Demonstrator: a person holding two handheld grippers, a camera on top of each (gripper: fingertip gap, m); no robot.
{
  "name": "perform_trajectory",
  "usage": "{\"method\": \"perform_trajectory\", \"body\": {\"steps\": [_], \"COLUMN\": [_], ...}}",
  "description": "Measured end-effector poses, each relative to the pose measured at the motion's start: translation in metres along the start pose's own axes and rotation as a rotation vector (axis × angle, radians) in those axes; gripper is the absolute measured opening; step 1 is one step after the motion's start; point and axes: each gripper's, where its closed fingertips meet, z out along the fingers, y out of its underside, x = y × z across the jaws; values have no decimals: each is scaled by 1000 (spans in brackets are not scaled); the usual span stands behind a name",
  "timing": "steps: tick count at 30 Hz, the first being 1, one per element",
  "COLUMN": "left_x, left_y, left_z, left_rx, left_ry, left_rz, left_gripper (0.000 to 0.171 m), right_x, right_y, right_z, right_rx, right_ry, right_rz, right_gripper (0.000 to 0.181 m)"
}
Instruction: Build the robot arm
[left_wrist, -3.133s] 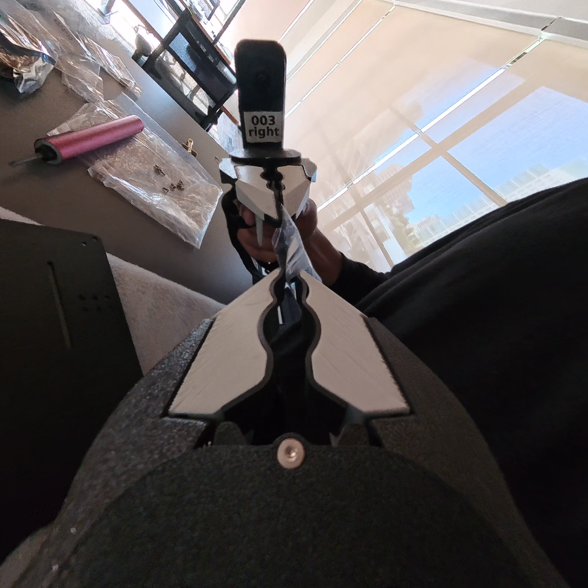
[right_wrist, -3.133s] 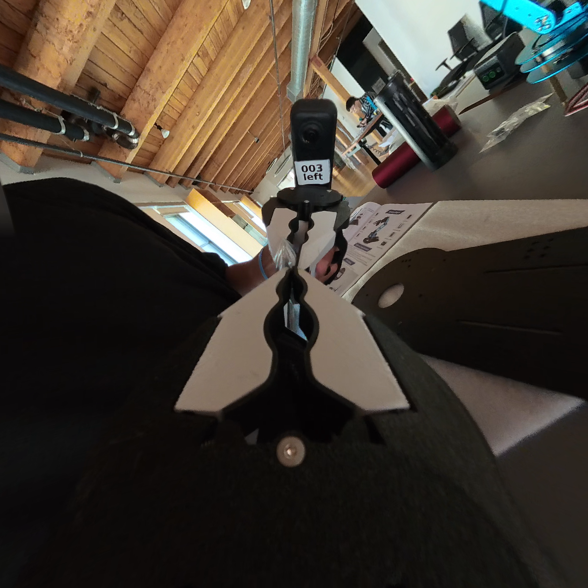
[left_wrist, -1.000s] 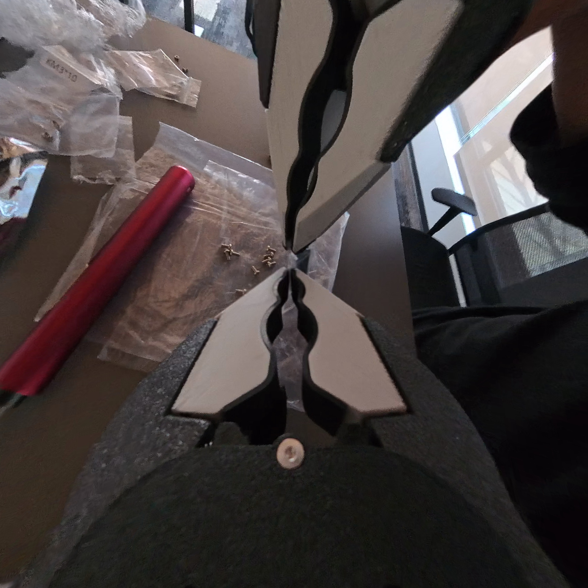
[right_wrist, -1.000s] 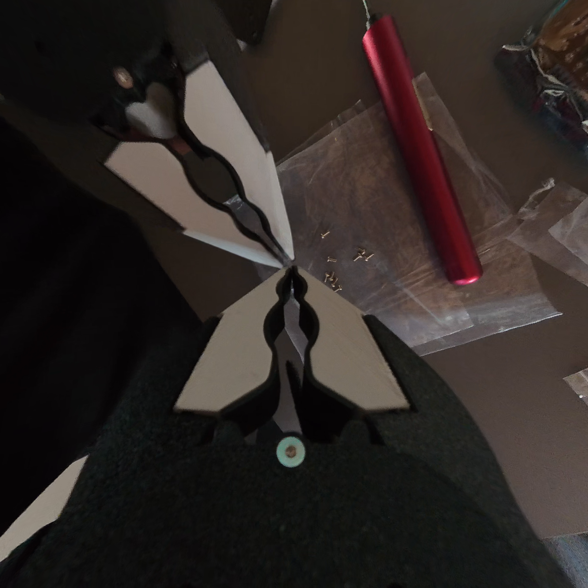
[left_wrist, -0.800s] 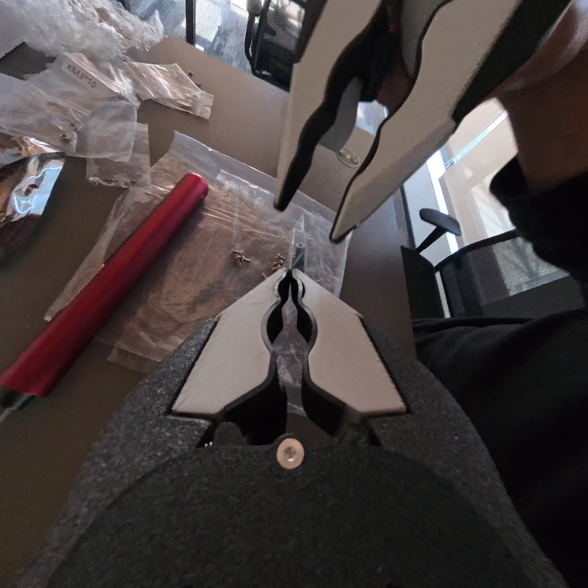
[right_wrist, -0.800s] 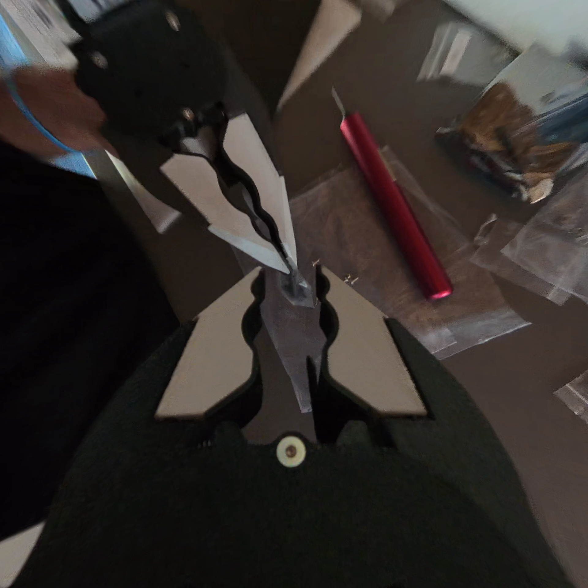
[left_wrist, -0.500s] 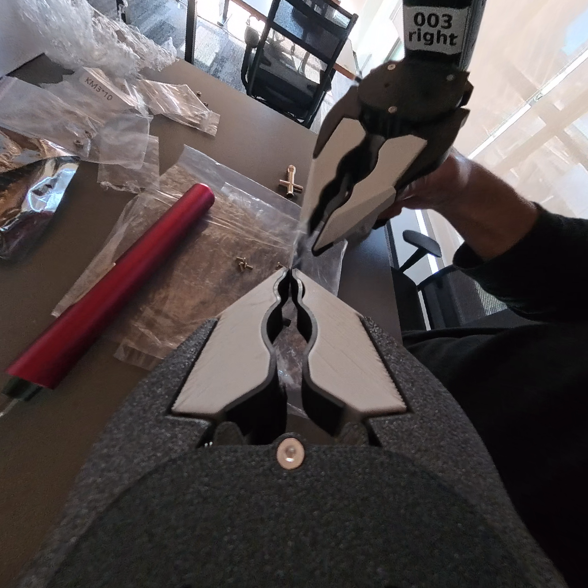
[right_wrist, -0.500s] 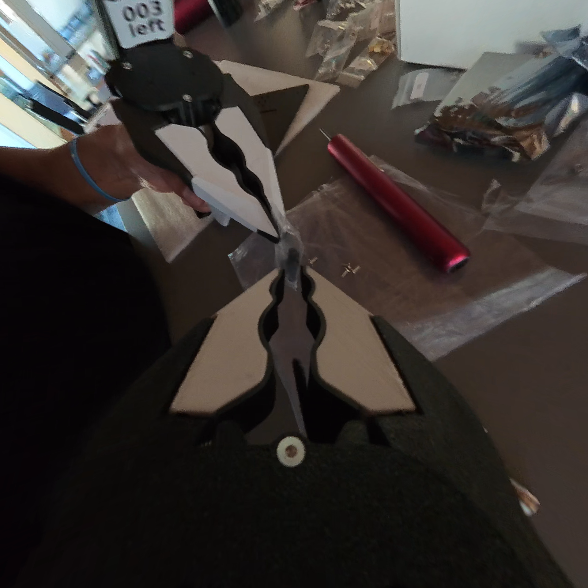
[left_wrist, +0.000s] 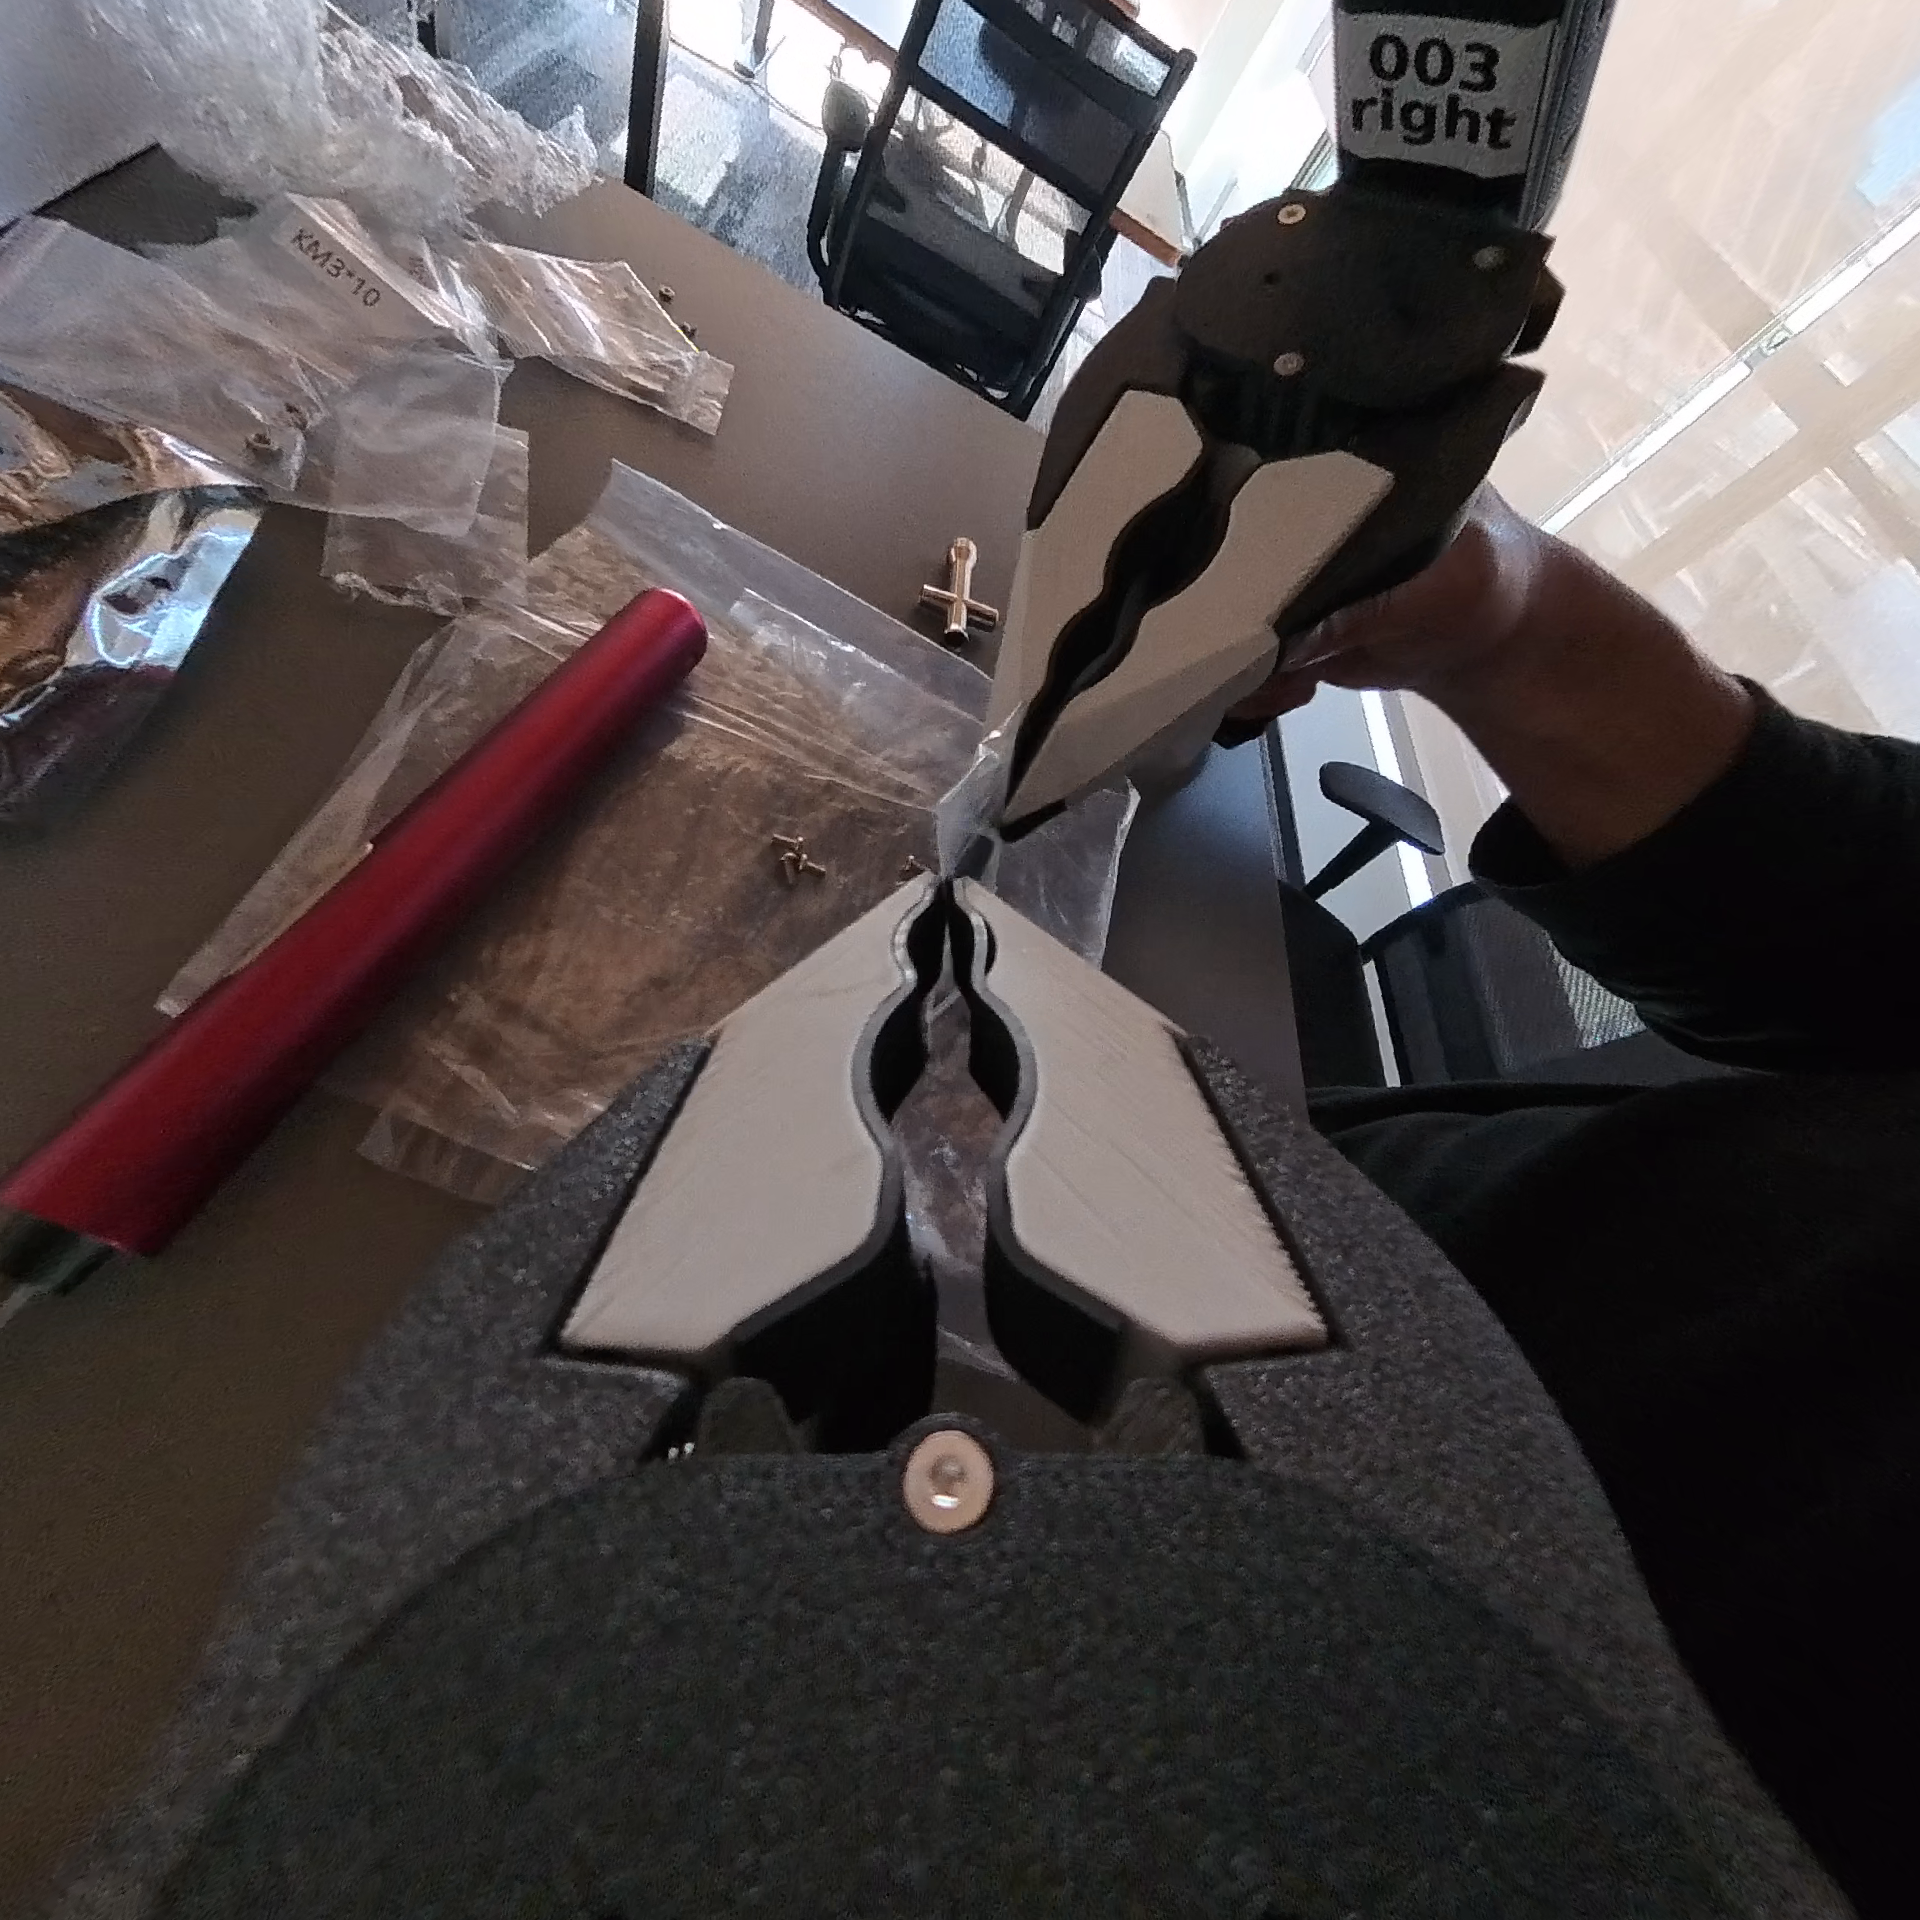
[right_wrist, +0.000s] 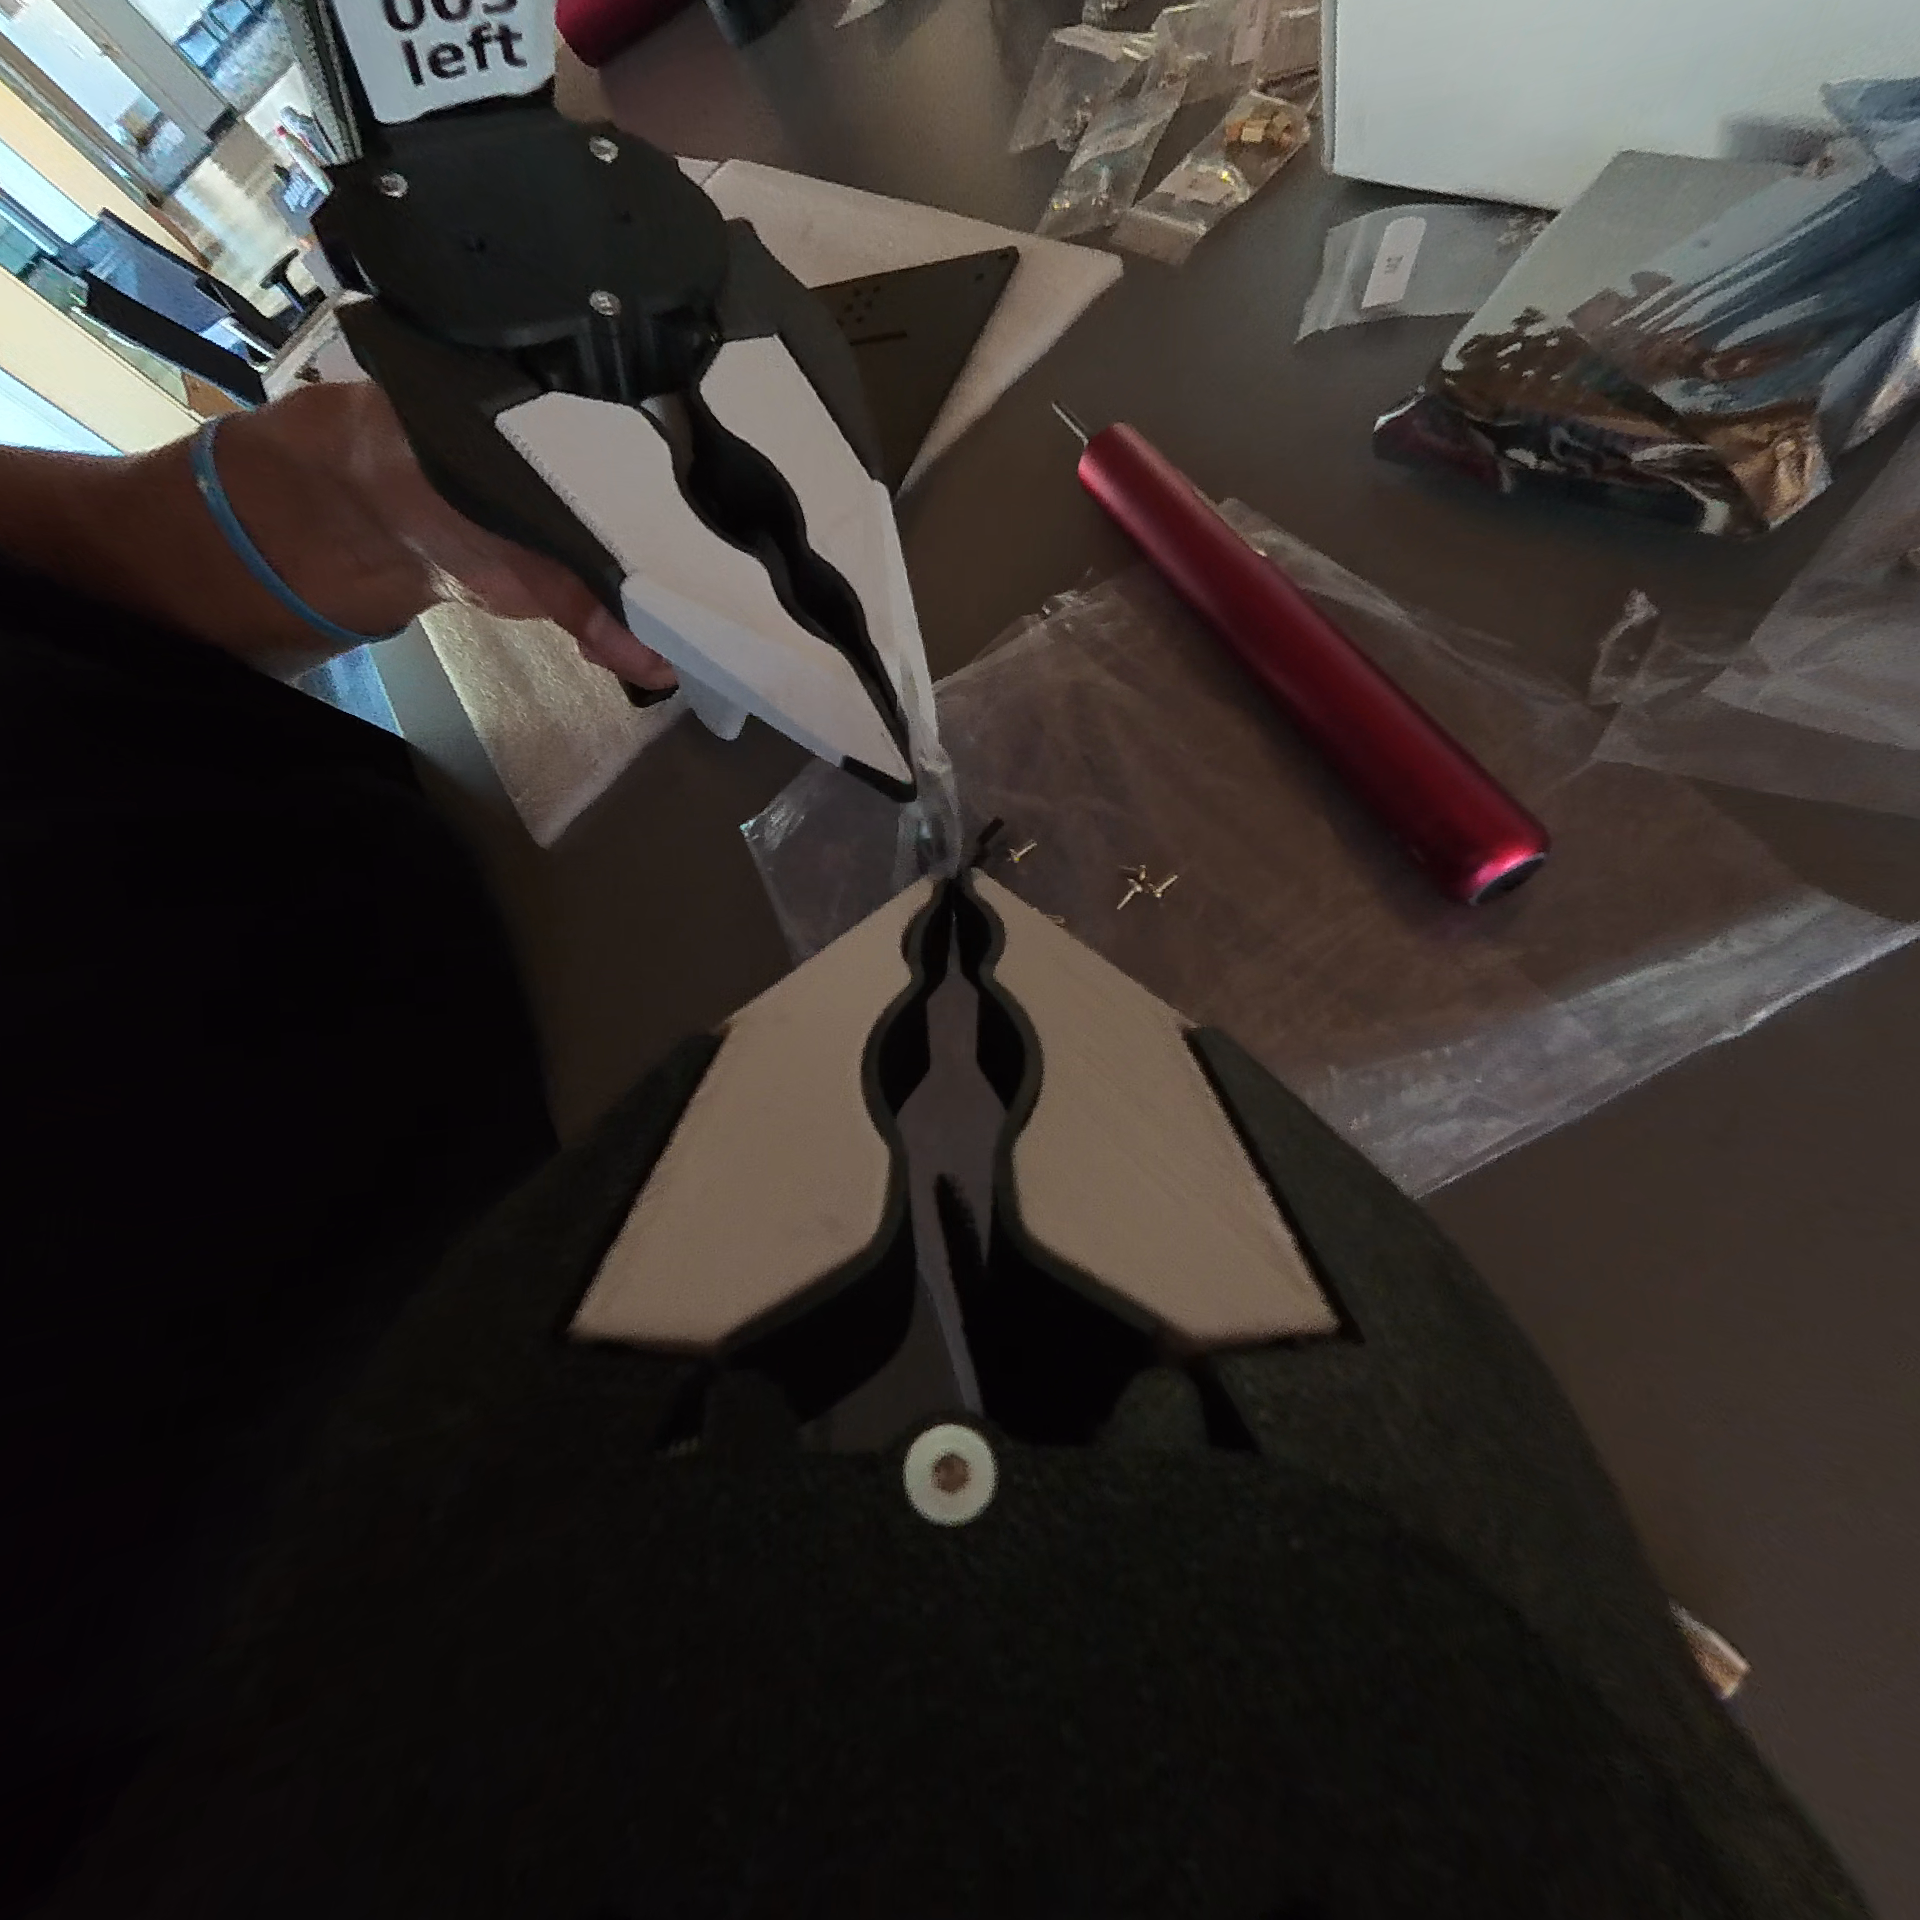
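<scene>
Had my left gripper (left_wrist: 954, 883) and right gripper (right_wrist: 953, 883) both clamped on same small clear crinkly plastic bag (left_wrist: 966, 826), stretched tip-to-tip above scattered tiny brass screws (right_wrist: 1143, 885).

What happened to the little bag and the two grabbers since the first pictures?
Both grippers swung down from facing the window and ceiling to just above the table. The right gripper let go of the small bag briefly, then pinched it again. The left gripper kept its grip throughout. The red tool and loose screws stayed on the big bag.
</scene>
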Motion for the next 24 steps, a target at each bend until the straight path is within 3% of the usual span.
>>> {"method": "perform_trajectory", "body": {"steps": [5,7,13,18,21,24], "left_x": [2,5,6,8,8,12], "left_y": [-4,-8,-13,-18,-19,-24], "left_z": [0,-2,-3,-3,-4,-9], "left_rx": [19,40,67,82,84,114], "left_ry": [9,27,37,39,34,70], "left_rz": [-7,-25,-44,-44,-47,-77], "left_gripper": [0,0,0,0,0,0], "right_x": [-1,6,-4,-3,-3,-6], "right_y": [2,13,15,8,11,4], "right_z": [2,2,9,10,9,4], "right_rx": [-17,-72,-98,-87,-97,-47], "right_ry": [0,27,-3,24,9,-4], "right_rz": [-11,4,-66,-82,-67,-60], "right_gripper": [0,20,2,1,4,20]}}
